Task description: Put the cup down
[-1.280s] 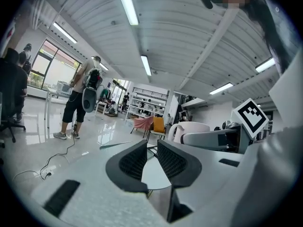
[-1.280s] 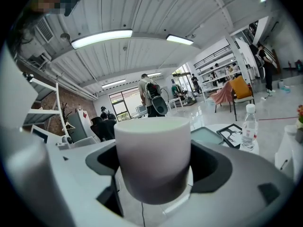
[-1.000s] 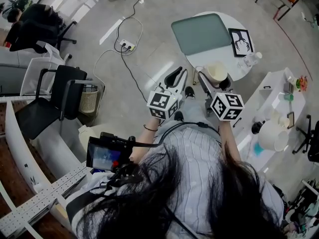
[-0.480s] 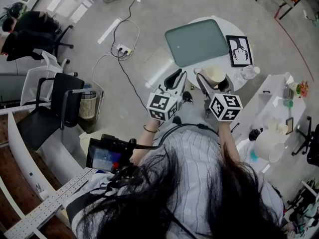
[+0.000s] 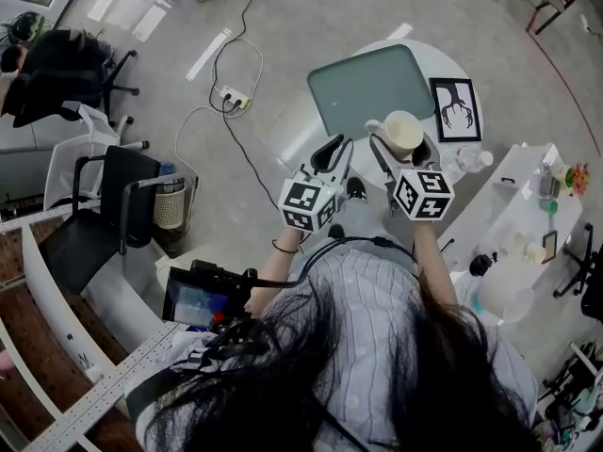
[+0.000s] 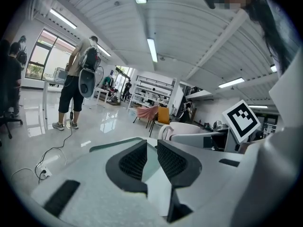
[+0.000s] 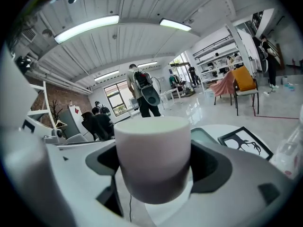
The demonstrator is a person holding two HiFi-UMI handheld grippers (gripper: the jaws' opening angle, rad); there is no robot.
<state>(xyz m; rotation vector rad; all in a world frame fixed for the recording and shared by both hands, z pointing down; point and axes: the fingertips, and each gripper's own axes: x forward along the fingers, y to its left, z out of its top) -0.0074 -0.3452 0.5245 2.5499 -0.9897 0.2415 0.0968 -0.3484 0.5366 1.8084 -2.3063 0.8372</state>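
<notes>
- Right hand-held gripper (image 5: 403,153) is clamped on the cup (image 5: 402,135), one jaw on each side of its wall
- Compared with a second ago, the cup has come further in over the round white surface (image 5: 429,59): it was at the near rim then, and now it is near the corner of the green mat (image 5: 372,88), with the framed picture (image 5: 455,108) just beside it on the right
- Left hand-held gripper (image 6: 151,150) has its jaws a narrow slit apart with nothing between them; it hangs beside the right one, much as before
- From my feeds I cannot tell whether the cup's base touches the surface; the head view hides it under the cup's own body
- Its handle does not show in the right gripper view, and the plastic bottle (image 7: 291,150) is cut off at that view's right edge
- Cup stands upright, mouth up, long axis vertical; in the head view its handle points to the left, towards the other hand-held gripper
</notes>
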